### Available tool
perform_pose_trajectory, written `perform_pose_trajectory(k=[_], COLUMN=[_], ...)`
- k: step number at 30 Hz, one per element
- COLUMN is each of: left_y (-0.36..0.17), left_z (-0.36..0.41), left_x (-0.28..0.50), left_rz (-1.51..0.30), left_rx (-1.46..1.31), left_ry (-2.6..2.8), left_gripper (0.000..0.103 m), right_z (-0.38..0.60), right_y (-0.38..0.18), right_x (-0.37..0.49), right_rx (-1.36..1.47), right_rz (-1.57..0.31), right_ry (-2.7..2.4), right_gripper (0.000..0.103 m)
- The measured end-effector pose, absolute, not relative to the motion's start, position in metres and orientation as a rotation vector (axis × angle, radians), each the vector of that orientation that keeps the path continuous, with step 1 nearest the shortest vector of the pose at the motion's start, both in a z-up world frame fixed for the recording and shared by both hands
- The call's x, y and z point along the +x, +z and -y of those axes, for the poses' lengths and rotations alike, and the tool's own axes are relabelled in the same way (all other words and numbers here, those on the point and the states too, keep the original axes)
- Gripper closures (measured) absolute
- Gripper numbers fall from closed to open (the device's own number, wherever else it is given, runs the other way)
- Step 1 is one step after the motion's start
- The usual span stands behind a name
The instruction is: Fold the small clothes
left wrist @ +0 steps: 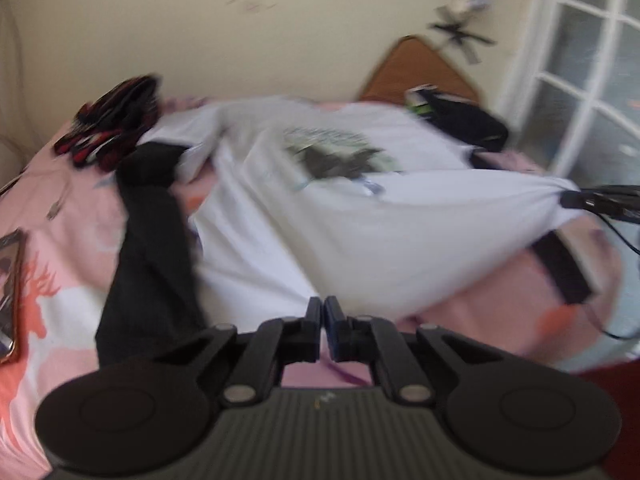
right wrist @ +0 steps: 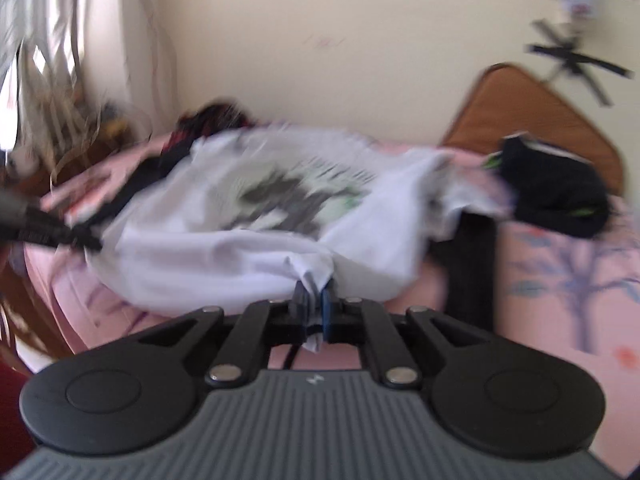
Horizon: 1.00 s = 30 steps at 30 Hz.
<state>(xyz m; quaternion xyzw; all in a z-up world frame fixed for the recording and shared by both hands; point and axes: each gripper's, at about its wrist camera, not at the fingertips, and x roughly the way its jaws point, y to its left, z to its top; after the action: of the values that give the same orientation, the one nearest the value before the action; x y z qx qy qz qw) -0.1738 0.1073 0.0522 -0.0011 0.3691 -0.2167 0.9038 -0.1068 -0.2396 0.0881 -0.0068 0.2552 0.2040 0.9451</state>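
Observation:
A white T-shirt (left wrist: 320, 216) with a dark printed picture lies spread on the pink bed, lifted at its near edge. My left gripper (left wrist: 323, 307) is shut on its near hem. In the right wrist view the T-shirt (right wrist: 224, 248) bunches up at my right gripper (right wrist: 314, 294), which is shut on a fold of its hem. The right gripper also shows at the right of the left wrist view (left wrist: 568, 198), pinching the shirt's corner. The left gripper shows at the left of the right wrist view (right wrist: 90, 242), shut on the shirt's other corner. Both views are blurred.
A black garment (left wrist: 148, 240) lies left of the shirt, with red-and-black clothes (left wrist: 108, 120) behind it. A dark folded pile (left wrist: 460, 120) sits by the brown headboard (left wrist: 416, 68). A phone (left wrist: 10, 292) lies at the bed's left edge. A window (left wrist: 592, 92) is on the right.

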Motion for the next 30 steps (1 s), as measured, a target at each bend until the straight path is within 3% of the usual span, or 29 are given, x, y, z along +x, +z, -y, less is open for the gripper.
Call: perform_pose_trajectory(k=[2, 4, 6, 7, 8, 15, 16, 17, 18, 19, 20, 23, 27, 28, 29, 30], left_y=[0.064, 0.072, 0.076, 0.075, 0.070, 0.012, 0.008, 0.006, 0.004, 0.004, 0.005, 0.010, 0.017, 0.018, 0.018, 0.018], left_z=[-0.102, -0.101, -0.106, -0.108, -0.110, -0.132, -0.138, -0.139, -0.137, -0.136, -0.135, -0.133, -0.135, -0.136, -0.138, -0.139], left_x=[-0.193, -0.205, -0.204, -0.196, -0.184, -0.131, -0.130, -0.130, -0.130, -0.131, -0.132, -0.136, -0.140, -0.141, -0.141, -0.140], left_rz=[-0.748, -0.688, -0.600, -0.590, -0.617, -0.858, -0.861, -0.864, -0.868, -0.872, -0.874, -0.866, -0.844, -0.838, -0.836, -0.838], left_rx=[-0.004, 0.017, 0.042, 0.041, 0.034, -0.116, -0.124, -0.129, -0.126, -0.116, -0.106, -0.099, -0.084, -0.087, -0.090, -0.093], left_ry=[-0.577, -0.665, -0.618, -0.559, -0.504, -0.309, -0.306, -0.302, -0.298, -0.297, -0.295, -0.288, -0.254, -0.252, -0.256, -0.260], left_gripper=[0.096, 0.082, 0.036, 0.035, 0.038, 0.041, 0.042, 0.047, 0.061, 0.068, 0.074, 0.074, 0.056, 0.053, 0.051, 0.051], right_z=[0.263, 0.273, 0.289, 0.300, 0.310, 0.296, 0.291, 0.285, 0.281, 0.283, 0.290, 0.330, 0.377, 0.374, 0.366, 0.356], right_y=[0.091, 0.092, 0.088, 0.083, 0.077, -0.001, -0.009, -0.014, -0.013, -0.010, -0.002, 0.021, 0.059, 0.068, 0.074, 0.077], right_x=[-0.123, -0.138, -0.140, -0.139, -0.136, -0.096, -0.096, -0.093, -0.085, -0.081, -0.077, -0.053, -0.049, -0.059, -0.070, -0.081], right_rx=[0.014, -0.008, 0.030, 0.097, 0.179, 0.282, 0.270, 0.232, 0.174, 0.134, 0.085, -0.098, -0.097, -0.045, -0.004, 0.040], right_rz=[-0.534, -0.536, -0.470, -0.419, -0.379, -0.547, -0.570, -0.590, -0.617, -0.611, -0.578, -0.463, -0.347, -0.323, -0.308, -0.298], right_ry=[0.412, 0.397, 0.345, 0.286, 0.226, 0.093, 0.128, 0.145, 0.134, 0.094, 0.038, -0.289, -0.586, -0.508, -0.417, -0.312], right_gripper=[0.093, 0.088, 0.056, 0.028, 0.020, 0.021, 0.030, 0.065, 0.091, 0.100, 0.100, 0.100, 0.092, 0.084, 0.059, 0.044])
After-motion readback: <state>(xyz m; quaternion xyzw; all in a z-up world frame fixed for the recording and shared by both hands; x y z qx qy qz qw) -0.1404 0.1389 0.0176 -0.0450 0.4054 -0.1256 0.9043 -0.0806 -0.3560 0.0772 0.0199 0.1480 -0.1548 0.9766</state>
